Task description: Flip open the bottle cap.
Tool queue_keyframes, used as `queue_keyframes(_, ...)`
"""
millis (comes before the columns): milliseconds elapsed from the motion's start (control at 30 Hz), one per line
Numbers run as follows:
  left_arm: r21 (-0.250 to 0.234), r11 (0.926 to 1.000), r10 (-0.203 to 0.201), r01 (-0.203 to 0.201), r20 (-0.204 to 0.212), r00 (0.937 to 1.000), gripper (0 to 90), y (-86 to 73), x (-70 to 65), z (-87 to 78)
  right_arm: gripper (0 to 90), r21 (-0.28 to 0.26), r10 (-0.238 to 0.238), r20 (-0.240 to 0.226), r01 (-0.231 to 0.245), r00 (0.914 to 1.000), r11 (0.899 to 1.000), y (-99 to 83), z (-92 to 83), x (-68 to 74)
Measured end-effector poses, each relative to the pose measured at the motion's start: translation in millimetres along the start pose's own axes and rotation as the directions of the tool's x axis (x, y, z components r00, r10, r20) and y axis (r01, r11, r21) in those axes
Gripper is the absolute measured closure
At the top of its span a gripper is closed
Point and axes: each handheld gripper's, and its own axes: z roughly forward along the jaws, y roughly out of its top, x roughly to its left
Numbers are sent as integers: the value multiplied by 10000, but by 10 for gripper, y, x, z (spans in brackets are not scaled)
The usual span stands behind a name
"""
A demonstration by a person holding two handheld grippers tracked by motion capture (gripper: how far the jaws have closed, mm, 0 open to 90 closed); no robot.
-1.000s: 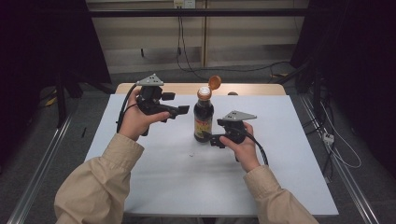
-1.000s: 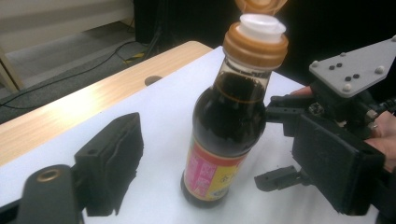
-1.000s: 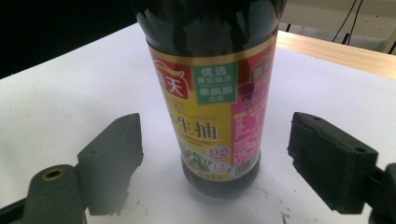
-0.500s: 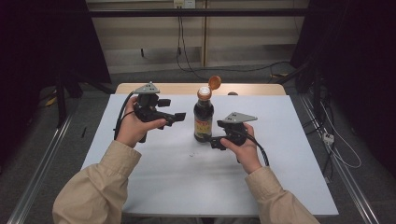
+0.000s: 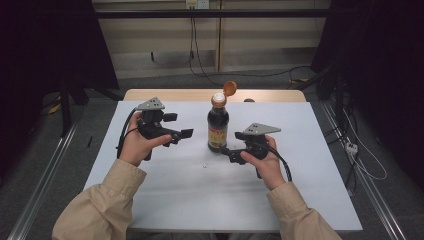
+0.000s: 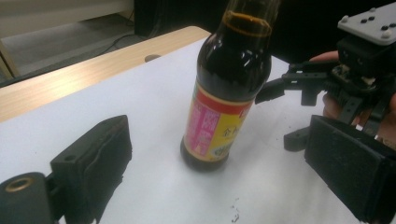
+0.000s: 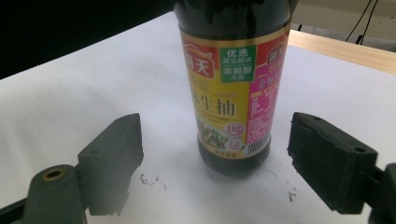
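Note:
A dark soy sauce bottle (image 5: 218, 126) with a yellow and red label stands upright mid-table, its orange flip cap (image 5: 229, 88) hinged open. My left gripper (image 5: 183, 135) hovers to the bottle's left, open, pointing at the bottle (image 6: 224, 93), which stands apart beyond its pads (image 6: 100, 158). My right gripper (image 5: 225, 150) sits low at the bottle's right base, open. In the right gripper view the bottle (image 7: 233, 93) stands just past the gap, and neither of the pads (image 7: 331, 158) touches it. The right gripper (image 6: 345, 70) also appears behind the bottle in the left gripper view.
The white tabletop (image 5: 200, 200) has a wooden strip (image 5: 170, 95) along its far edge. Small dark specks (image 7: 149, 179) lie on the white surface near the bottle. Cables run on the floor (image 5: 360, 155) to the right of the table.
My left gripper has lowered and drifted slightly toward the person, still aimed at the bottle. The right gripper and the bottle have barely moved.

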Motion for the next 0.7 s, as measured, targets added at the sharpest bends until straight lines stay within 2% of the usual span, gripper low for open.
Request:
queue_keyframes(200,38,9999,-115,115,-17,9999,55,-104,11,-31,185,0,114,-56,-114,9999,9999,-63,-72,-6)
queue_keyframes(233,76,10000,-24,25,-41,10000,55,-115,19,-36,186,12,88,-55,-88,9999,10000,-75,-84,-8)
queue_keyframes(433,-43,10000,-87,86,-65,9999,49,-187,21,-56,185,102,-10,-147,11,9999,9999,-132,-145,12)
queue_keyframes(700,-33,10000,14,-14,-42,10000,35,-302,20,-114,187,54,153,-113,-152,9998,9999,-205,-257,-24)
